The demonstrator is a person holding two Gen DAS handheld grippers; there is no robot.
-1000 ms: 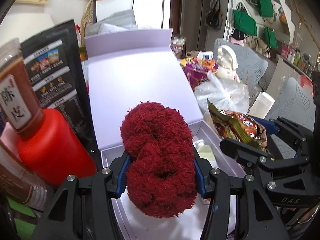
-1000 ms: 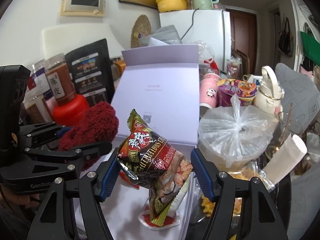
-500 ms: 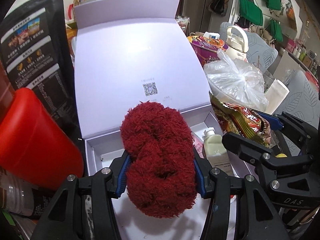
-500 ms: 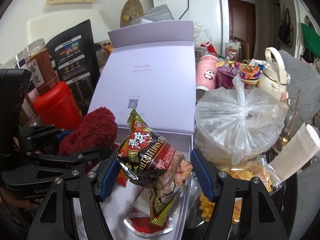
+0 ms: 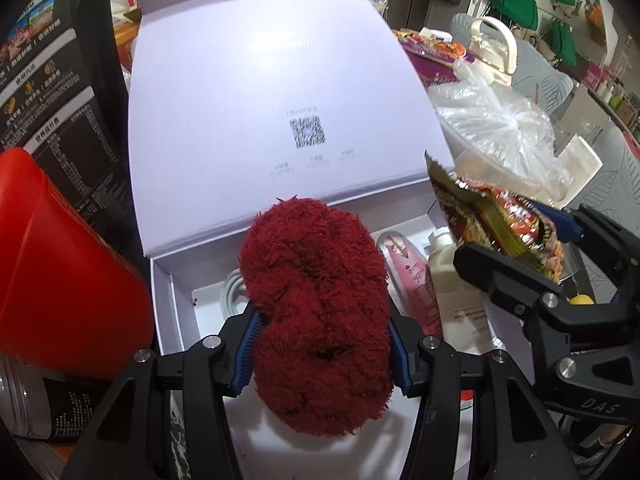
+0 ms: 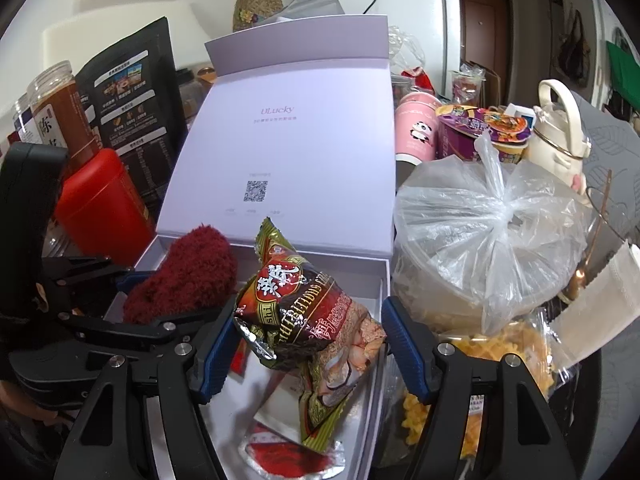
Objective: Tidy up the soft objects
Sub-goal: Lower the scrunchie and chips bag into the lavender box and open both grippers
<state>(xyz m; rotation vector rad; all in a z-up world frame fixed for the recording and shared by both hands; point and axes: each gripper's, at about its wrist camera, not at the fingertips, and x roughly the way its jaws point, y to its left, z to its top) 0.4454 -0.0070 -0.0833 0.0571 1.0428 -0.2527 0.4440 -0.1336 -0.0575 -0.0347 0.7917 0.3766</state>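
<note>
We hold a red fuzzy bundle [image 5: 316, 312] in the left gripper [image 5: 320, 354], whose blue pads press into its sides, about a third of the way open; most of the bundle sticks out ahead of the fingertips, and its lower end hangs below them. It hangs over the box [image 5: 176, 308], near the back left corner, just in front of the raised lid [image 5: 272, 80]. In the right gripper [image 6: 306, 348] we carry a snack bag [image 6: 312, 320], the jaws fairly wide with the crumpled packet wedged between the pads; its top corner rises above the fingertips and its tail droops below them. The bag hangs over the box's right side, close to the right wall. Inside the box, along that right side, lie a pink tube [image 5: 412, 280] and a white bottle [image 5: 452, 280], and a white cable [image 5: 234, 288] shows behind the bundle. A red sachet [image 6: 292, 448] lies at the front edge. The two grippers sit side by side, bundle left of bag, not touching.
</note>
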